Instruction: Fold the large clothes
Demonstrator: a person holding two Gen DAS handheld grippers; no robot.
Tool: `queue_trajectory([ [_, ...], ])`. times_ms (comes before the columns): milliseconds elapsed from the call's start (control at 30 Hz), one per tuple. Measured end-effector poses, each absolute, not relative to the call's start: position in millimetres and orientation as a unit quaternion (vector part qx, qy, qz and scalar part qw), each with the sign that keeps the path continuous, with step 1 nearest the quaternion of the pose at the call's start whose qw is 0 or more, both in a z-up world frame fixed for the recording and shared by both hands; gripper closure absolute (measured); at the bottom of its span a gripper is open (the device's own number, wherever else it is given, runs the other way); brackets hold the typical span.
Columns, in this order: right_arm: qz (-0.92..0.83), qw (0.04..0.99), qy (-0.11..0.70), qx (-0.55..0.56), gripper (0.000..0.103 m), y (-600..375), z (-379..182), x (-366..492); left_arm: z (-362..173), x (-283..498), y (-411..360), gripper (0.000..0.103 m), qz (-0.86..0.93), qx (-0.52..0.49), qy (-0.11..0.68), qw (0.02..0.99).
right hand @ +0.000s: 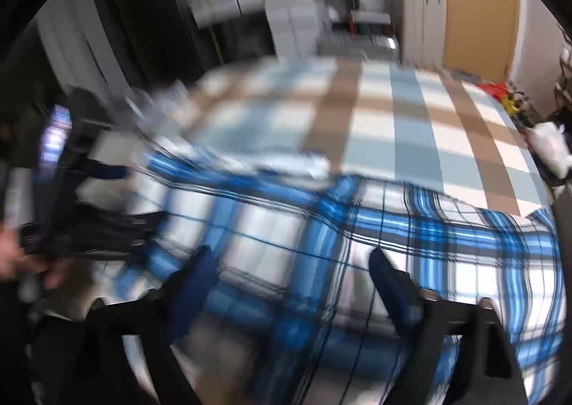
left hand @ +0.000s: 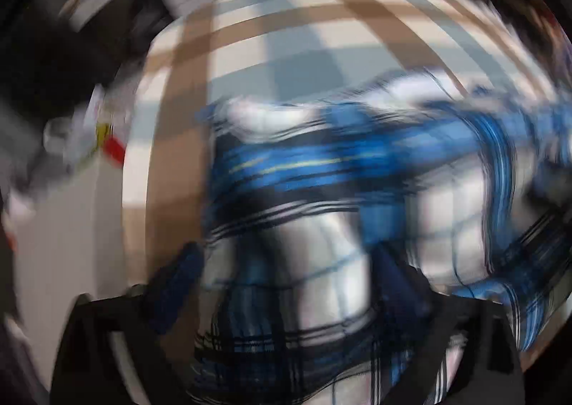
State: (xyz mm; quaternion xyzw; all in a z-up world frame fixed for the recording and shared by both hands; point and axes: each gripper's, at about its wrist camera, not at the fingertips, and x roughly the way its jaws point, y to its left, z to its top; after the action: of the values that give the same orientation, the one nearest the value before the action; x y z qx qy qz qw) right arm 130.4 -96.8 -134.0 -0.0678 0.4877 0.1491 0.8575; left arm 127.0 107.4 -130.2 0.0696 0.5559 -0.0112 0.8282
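One blue-white plaid shirt (right hand: 357,233), thin woven cloth, rumpled, spread under and ahead of both grippers | left gripper (left hand: 282,269) and right gripper (right hand: 289,269): fingers parted wide, nothing visibly pinched | advice: pinch a hem edge, lift evenly, fold flat | beneath: checked tan-grey table cover (right hand: 411,126), smooth | views motion-blurred

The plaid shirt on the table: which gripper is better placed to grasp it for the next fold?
Probably the right gripper. Its view, though blurred, shows open fingers over flat plaid shirt on the checked tablecloth. The left gripper is also open above the shirt, but its view is too blurred to judge.
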Motion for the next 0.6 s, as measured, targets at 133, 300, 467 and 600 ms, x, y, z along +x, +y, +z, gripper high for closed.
queue_trajectory([
  [133, 0.138, 0.839, 0.512, -0.124, 0.045, -89.0, -157.0, 146.9, -135.6, 128.1, 132.5, 0.001, -0.010, -0.025, 0.573, 0.819],
  [300, 0.142, 0.832, 0.533, -0.060, 0.058, -99.4, -134.5, 151.5, -93.2, 104.8, 135.6, 0.001, -0.015, -0.032, 0.510, 0.859],
  [467, 0.205, 0.835, 0.511, 0.009, 0.056, -70.3, -108.2, 159.8, -73.9, 97.2, 148.8, 0.001, -0.009, -0.048, 0.478, 0.877],
  [600, 0.211, 0.820, 0.533, 0.003, 0.069, -26.0, -120.7, 183.6, -69.7, 79.0, 164.0, 0.001, -0.010, -0.108, 0.453, 0.885],
])
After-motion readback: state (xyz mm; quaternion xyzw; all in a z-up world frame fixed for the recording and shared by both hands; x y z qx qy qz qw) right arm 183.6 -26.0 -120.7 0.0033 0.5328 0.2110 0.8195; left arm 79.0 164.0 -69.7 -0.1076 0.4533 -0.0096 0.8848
